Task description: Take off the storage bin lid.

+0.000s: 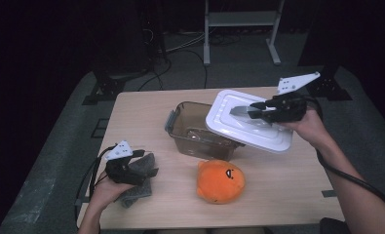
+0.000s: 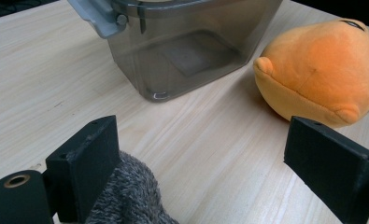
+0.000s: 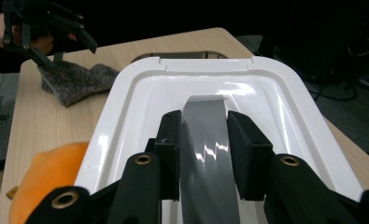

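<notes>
Black jaws of the right claw (image 3: 203, 154) pinch the grey handle (image 3: 205, 140) that runs down the middle of the white lid (image 3: 285, 121), so the lid is firmly held. In the high view that lid (image 1: 239, 126) hangs tilted in the air, overlapping the right-hand rim of the clear grey container (image 1: 195, 131), with the right claw (image 1: 258, 113) on top of it and the person's right hand (image 1: 309, 124) behind.

As I judge it, the lid is off and the container stands open; nothing has gone into it yet, since its bottom looks bare through the wall in the left gripper view (image 2: 187, 56). What seems left is to load it and set the lid back on.

Left of the container and nearer the person, the left claw (image 1: 146, 170) rests low on the worktop (image 1: 287, 195) with its jaws spread wide. A grey knitted cloth (image 2: 126, 196) lies against the inner face of one jaw, but the other jaw stands well clear, so nothing is gripped. The same cloth (image 1: 136, 192) pokes out under the claw in the high view.

In front of the container, between it and the person, sits an orange plush toy (image 1: 220, 181), close to the container's near wall but apart from it. It lies in the straight line from cloth to container; otherwise the opening is blocked only by the tilted lid at its right side.
</notes>
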The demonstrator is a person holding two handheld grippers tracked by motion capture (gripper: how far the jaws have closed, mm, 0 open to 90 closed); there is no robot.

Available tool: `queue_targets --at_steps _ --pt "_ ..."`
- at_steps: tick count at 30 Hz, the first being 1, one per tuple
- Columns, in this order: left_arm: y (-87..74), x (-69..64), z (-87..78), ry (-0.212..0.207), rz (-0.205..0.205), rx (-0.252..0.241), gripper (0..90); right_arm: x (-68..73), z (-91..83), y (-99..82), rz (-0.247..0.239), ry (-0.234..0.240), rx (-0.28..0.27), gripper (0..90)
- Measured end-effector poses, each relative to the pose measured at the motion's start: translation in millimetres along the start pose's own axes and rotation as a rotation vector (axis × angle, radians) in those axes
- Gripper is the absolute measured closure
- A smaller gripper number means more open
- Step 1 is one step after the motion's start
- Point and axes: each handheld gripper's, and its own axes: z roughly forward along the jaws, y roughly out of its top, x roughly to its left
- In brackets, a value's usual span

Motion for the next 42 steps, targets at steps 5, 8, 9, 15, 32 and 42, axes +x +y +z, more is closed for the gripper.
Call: queue_targets --at_steps 5,8,9,15,32,42 --pt "0.5 -1.1 -0.4 -0.001 0.002 0.003 9.9 3.1 -17.9 -24.9 0.032 -0.021 -0.007 65.7" --pt "0.3 -1.8 0.2 0.000 0.001 0.001 9.9 6.2 -28.8 -36.1 0.043 -0.036 -0.009 65.7" --pt "0.4 -1.8 0.1 0.000 0.003 0.003 9.8 7.0 -33.6 -40.1 0.046 -0.041 -0.010 65.7" --pt "1.7 -2.7 0.6 0.000 0.005 0.003 9.8 9.7 -63.7 -68.0 0.083 -0.094 -0.017 65.7" --pt "5.1 -3.0 1.6 0.000 0.008 -0.001 9.8 6.9 -78.4 -132.2 0.180 -0.129 0.016 65.7" --pt "3.6 -3.6 5.0 -0.004 0.011 0.004 9.7 7.1 -65.2 -162.1 0.220 -0.121 0.035 65.6"
